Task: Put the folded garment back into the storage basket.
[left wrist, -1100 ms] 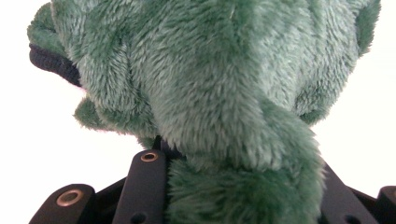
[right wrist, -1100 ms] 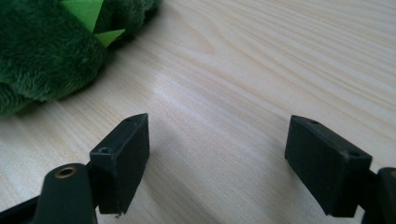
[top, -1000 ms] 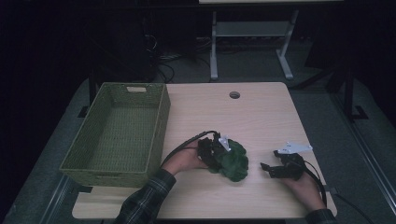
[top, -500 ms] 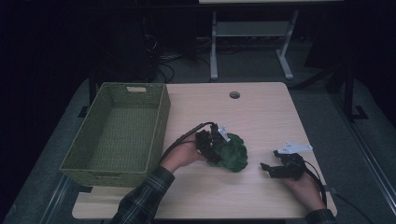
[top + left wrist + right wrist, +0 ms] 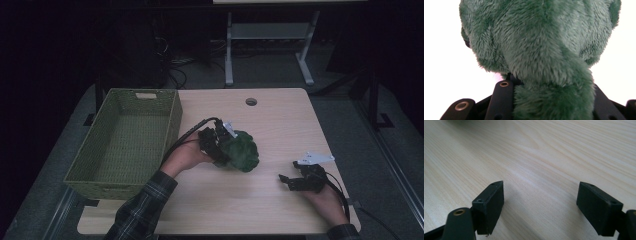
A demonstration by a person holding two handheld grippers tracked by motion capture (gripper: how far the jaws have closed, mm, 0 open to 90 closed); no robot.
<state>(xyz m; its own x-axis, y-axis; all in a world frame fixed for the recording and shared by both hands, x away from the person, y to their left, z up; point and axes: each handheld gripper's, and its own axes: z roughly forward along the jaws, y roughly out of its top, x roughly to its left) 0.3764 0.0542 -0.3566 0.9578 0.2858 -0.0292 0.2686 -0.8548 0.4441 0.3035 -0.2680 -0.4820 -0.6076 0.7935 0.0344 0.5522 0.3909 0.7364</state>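
A dark green plush toy (image 5: 243, 153) hangs just above the middle of the wooden table (image 5: 285, 125), with my left gripper (image 5: 224, 148) shut on it from its left side. In the left gripper view the plush toy (image 5: 536, 47) bulges up between the two black jaws, which press into its fur at the bottom. My right gripper (image 5: 286, 181) rests low over the table at the front right, pointing left. Its jaws (image 5: 540, 205) stand wide open with only bare wood between them.
A woven green basket (image 5: 172, 122) stands with nothing inside it on the table's left side, close to my left hand. A round cable hole (image 5: 251, 101) sits near the far edge. Dark floor and a white table frame (image 5: 229, 55) lie beyond.
My left gripper has risen with the plush toy, lifting it off the table and a little toward the basket. The right gripper has stayed where it was.
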